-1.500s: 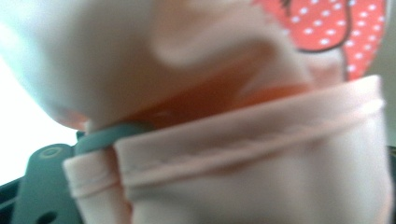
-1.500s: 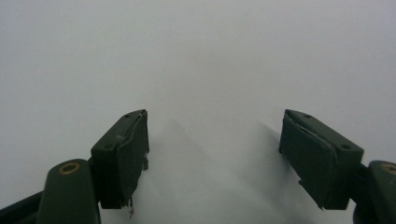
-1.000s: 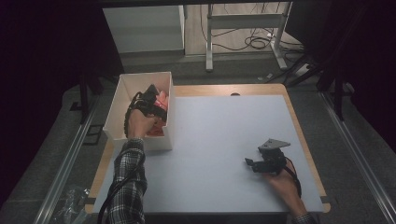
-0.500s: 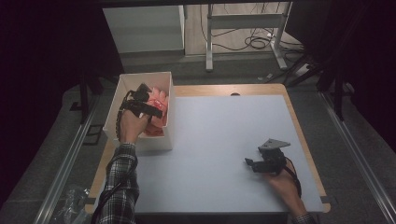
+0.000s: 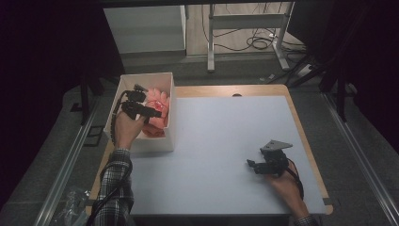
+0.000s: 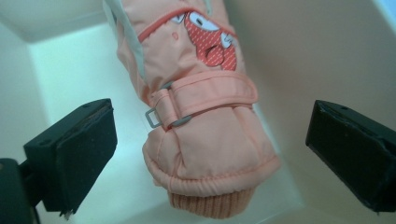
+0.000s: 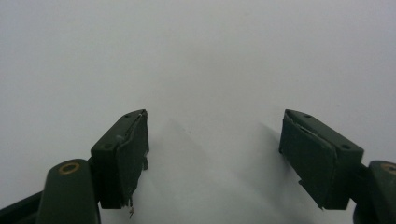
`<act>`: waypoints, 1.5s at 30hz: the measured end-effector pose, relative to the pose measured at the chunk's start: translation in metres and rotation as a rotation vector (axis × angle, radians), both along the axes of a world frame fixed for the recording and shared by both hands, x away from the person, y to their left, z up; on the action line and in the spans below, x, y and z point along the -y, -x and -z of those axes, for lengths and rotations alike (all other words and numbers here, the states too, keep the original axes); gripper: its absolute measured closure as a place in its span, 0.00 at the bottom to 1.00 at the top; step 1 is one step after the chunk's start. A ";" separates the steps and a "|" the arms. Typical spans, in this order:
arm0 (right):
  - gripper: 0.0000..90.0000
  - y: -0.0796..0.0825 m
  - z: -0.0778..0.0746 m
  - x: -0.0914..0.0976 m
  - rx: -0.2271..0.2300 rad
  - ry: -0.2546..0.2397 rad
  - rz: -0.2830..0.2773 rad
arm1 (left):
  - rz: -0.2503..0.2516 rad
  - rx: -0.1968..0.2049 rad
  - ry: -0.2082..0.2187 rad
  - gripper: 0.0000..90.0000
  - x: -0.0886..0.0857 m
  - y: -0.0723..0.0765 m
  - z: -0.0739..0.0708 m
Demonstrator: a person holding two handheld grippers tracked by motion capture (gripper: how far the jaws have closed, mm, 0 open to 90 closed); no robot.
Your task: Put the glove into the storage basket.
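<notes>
Left gripper view shows wide jaws flanking a pink glove [image 6: 205,121] in the white box [image 6: 70,56], untouched.

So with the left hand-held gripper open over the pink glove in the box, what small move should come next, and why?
Probably ease the left hand-held gripper forward and close on the glove near its cuff. Its jaws stand wide on either side of the glove without touching it, and the glove lies in the white box. The right hand-held gripper rests open over the bare table.
</notes>
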State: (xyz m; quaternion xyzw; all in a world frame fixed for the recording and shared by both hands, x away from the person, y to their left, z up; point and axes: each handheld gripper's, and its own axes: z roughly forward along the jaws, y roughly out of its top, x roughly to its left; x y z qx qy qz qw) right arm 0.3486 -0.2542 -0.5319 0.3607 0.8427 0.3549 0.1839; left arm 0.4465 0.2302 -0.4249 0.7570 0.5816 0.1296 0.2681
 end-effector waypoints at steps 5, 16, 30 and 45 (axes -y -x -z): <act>0.27 0.000 0.000 0.000 0.000 0.000 0.000 | 0.028 0.041 -0.007 0.01 0.000 0.008 -0.006; 0.27 0.000 0.000 0.000 0.001 -0.001 0.000 | 0.088 0.105 0.062 0.00 -0.001 0.027 -0.011; 0.27 0.000 0.000 0.000 0.001 0.000 0.000 | 0.163 0.191 0.117 0.00 0.009 0.054 -0.020; 0.27 0.000 0.000 0.000 0.001 0.000 -0.001 | 0.240 0.234 0.154 0.00 0.032 0.079 -0.028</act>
